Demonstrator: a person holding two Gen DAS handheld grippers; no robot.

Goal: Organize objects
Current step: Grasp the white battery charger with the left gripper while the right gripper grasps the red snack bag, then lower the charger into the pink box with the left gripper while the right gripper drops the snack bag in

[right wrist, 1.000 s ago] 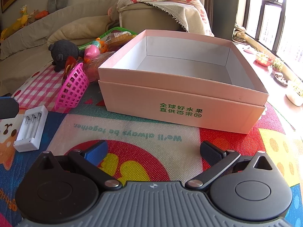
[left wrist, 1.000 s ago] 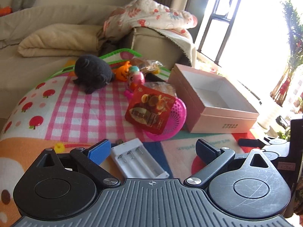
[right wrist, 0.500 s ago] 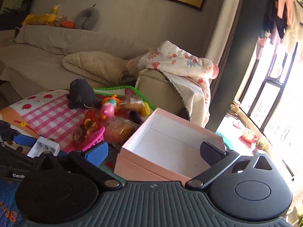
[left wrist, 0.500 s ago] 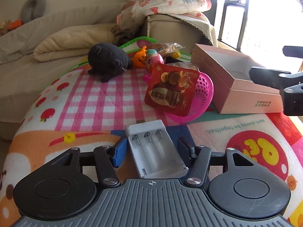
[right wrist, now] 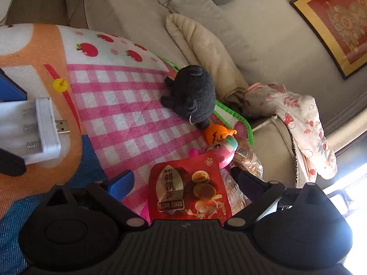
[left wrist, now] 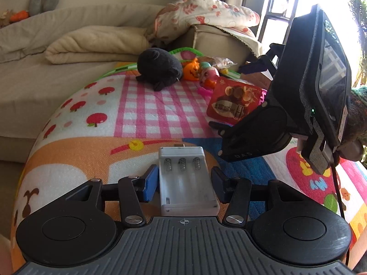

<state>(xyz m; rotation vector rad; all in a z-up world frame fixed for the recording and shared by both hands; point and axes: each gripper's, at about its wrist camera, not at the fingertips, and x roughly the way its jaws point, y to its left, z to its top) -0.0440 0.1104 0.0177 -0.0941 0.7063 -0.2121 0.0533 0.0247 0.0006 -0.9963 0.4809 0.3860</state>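
Note:
A white battery charger (left wrist: 185, 178) with a USB plug lies on the play mat (left wrist: 142, 114), lengthwise between my left gripper's (left wrist: 185, 184) jaws. Those jaws are closing and both pads touch its long sides. The right wrist view shows the same charger (right wrist: 34, 128) at the left edge. A red quail-egg packet (right wrist: 185, 190) leans in a pink basket. My right gripper (right wrist: 185, 181), rolled onto its side, straddles the packet; its jaws are wide apart, closing a little, with the pads off it. In the left wrist view the right gripper (left wrist: 236, 96) and packet (left wrist: 234, 105) are at the right.
A black plush (left wrist: 158, 66), an orange pumpkin toy (left wrist: 192, 70), a pink toy (left wrist: 208, 75) and a wrapped snack (right wrist: 247, 158) crowd the mat's far side. A beige sofa with a folded blanket (left wrist: 96, 43) borders it. A window is at the right.
My left jaws have closed in from wide open onto the charger's sides. The right gripper left the pink box, swung left, rolled over, and now straddles the red packet.

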